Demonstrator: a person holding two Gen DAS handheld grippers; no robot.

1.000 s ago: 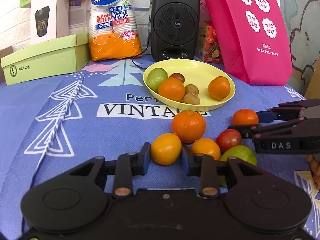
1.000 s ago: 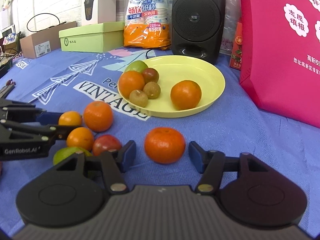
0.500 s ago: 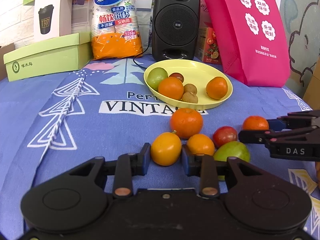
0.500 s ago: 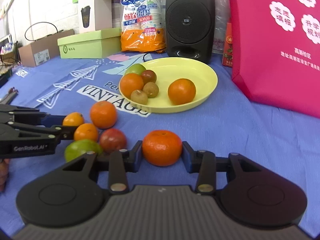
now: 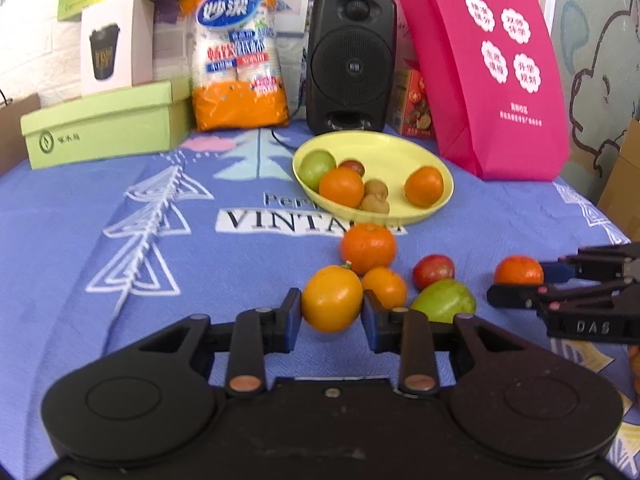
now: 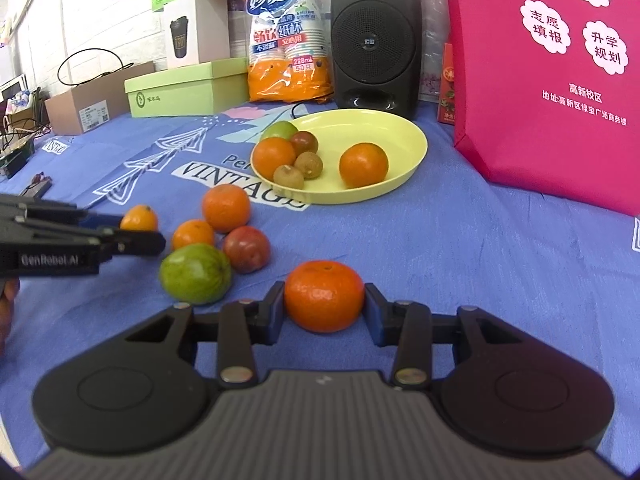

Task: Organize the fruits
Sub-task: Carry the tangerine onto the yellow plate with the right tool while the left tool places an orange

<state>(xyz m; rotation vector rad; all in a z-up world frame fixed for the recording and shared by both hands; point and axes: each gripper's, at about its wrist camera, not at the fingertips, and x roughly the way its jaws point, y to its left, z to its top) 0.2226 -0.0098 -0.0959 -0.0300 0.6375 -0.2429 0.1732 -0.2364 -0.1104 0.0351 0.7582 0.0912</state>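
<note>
So the whole thing sits on a blue printed tablecloth [image 5: 120,216] with "VINTAGE" lettering across it. Along the back there's a big pink bag [image 5: 484,68] on the right, a black speaker [image 5: 351,66] in the middle, an orange pack of paper cups [image 5: 238,60], a green box [image 5: 104,128] on the left with a white carton [image 5: 116,44] showing a cup on top of it, and in the right wrist view a brown cardboard box [image 6: 96,102] further left. In front of the speaker is the yellow plate [image 5: 400,148], already holding a green fruit, two oranges, a dark reddish fruit and two small brown ones. Just in front of the plate, loose on the cloth, is a little cluster: a green mango [image 6: 195,268], a big tangerine [image 6: 226,208], a red fruit [image 6: 246,249] and a small orange [image 6: 193,234], all bunched together and some touching. The left gripper [image 5: 332,310] is clamped on a yellow-orange fruit [image 5: 332,304], pads pressed on both sides, right beside that cluster. The right gripper [image 6: 325,306] is squeezed onto an orange tangerine [image 6: 324,296], a bit apart from the cluster on its right, nearer the pink bag.
</note>
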